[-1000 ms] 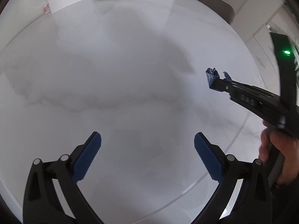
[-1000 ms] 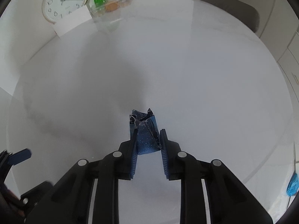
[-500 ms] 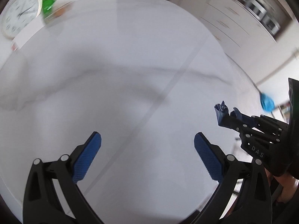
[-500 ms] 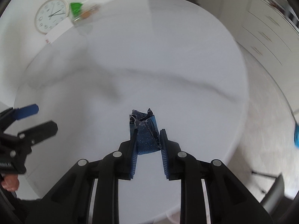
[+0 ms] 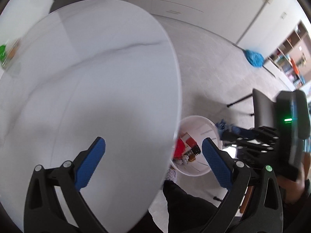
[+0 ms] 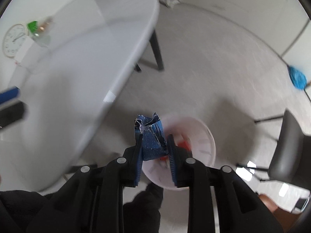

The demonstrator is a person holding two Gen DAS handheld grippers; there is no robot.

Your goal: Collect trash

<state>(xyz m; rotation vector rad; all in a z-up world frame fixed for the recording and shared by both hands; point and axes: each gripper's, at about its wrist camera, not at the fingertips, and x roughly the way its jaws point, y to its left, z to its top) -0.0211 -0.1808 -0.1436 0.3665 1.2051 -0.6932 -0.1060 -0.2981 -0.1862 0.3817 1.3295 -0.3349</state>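
Observation:
My right gripper (image 6: 154,142) is shut on a crumpled blue wrapper (image 6: 150,136) and holds it above the near rim of a white bin (image 6: 210,139) on the floor. The bin (image 5: 196,121) holds red and white trash (image 5: 184,145). In the left wrist view the right gripper (image 5: 225,130) with the wrapper (image 5: 221,125) is at the bin's right rim. My left gripper (image 5: 153,161) is open and empty, over the edge of the round white table (image 5: 87,89).
A dark chair (image 6: 287,145) stands right of the bin. A blue mop head (image 6: 297,76) lies on the floor at the far right. A clock (image 6: 13,40) and a green item (image 6: 33,26) sit at the table's far side. Cabinets (image 5: 184,2) line the back.
Both grippers have swung right, off the table towards the floor. The white bin has come into view and the wrapper is now above it. The left gripper stays open.

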